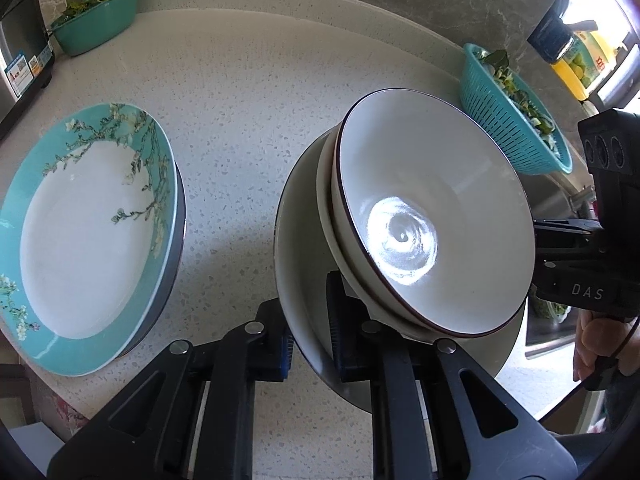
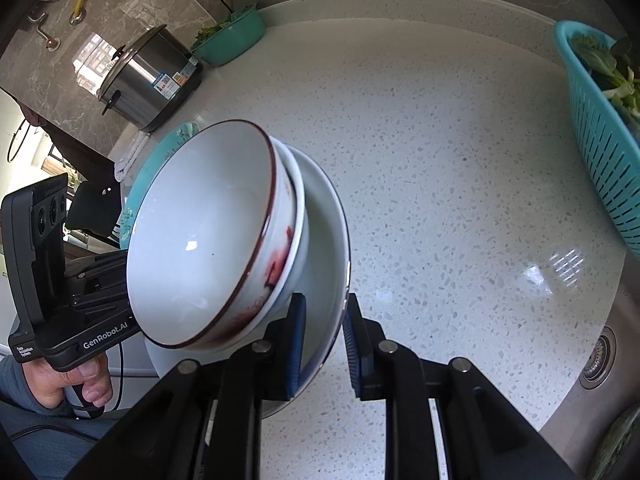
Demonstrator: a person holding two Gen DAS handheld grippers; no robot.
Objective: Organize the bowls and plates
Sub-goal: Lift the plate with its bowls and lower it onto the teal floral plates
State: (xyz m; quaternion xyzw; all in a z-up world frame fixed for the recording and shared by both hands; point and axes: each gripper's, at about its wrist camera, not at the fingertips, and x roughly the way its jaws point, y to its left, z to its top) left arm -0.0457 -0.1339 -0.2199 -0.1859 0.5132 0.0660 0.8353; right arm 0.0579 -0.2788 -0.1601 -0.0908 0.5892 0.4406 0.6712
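Note:
Two nested white bowls, the top bowl (image 1: pixel 436 216) (image 2: pixel 208 232) rimmed in dark red, sit in a wide white plate (image 1: pixel 296 248) (image 2: pixel 326 232). My left gripper (image 1: pixel 310 336) is shut on the plate's near rim in the left wrist view. At the opposite side, my right gripper (image 2: pixel 326 348) is shut on the rim, one pad inside and one outside. I cannot tell whether the plate rests on the counter. A teal floral plate (image 1: pixel 92 224) (image 2: pixel 160 160) lies on a darker plate to the left of the stack.
On the speckled counter (image 1: pixel 248 120), a teal basin of greens (image 1: pixel 96 20) (image 2: pixel 232 40) stands at the back beside a steel rice cooker (image 2: pixel 148 80). A teal colander of greens (image 1: pixel 516 112) (image 2: pixel 600 140) sits at the right, with the sink (image 2: pixel 596 368) beyond.

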